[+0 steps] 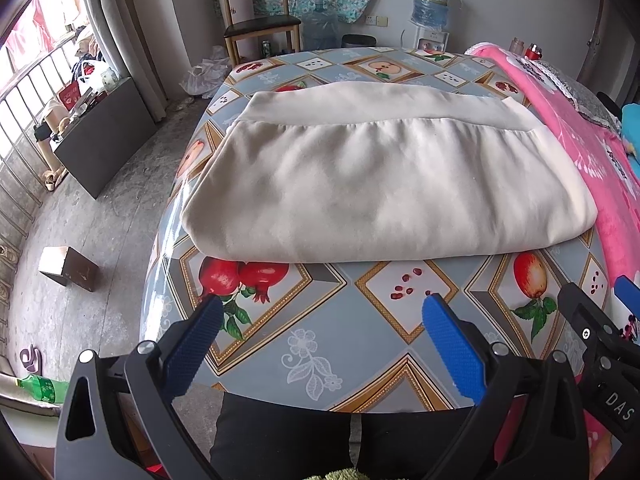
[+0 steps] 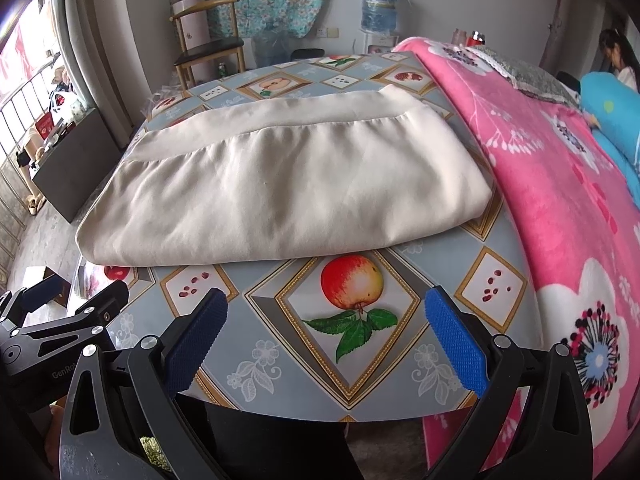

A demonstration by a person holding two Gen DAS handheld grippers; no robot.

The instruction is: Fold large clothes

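Observation:
A cream garment [image 1: 372, 184] lies folded into a thick rectangle on the table with the fruit-pattern cloth [image 1: 328, 328]; its smooth waistband edge faces away. It also shows in the right wrist view [image 2: 280, 188]. My left gripper [image 1: 322, 312] is open and empty, hovering over the table's near edge, short of the garment's front fold. My right gripper [image 2: 326, 308] is open and empty, also near the front edge over the table [image 2: 272, 364]. The right gripper shows at the right edge of the left view [image 1: 600, 320], and the left gripper at the left edge of the right view [image 2: 60, 312].
A pink flowered blanket [image 2: 560, 184] covers the table's right side, touching the garment's right edge. A blue pillow [image 2: 612, 112] lies beyond it. A wooden chair [image 1: 260, 20], water dispenser [image 1: 432, 12] and dark cabinet [image 1: 104, 136] stand on the floor behind and left.

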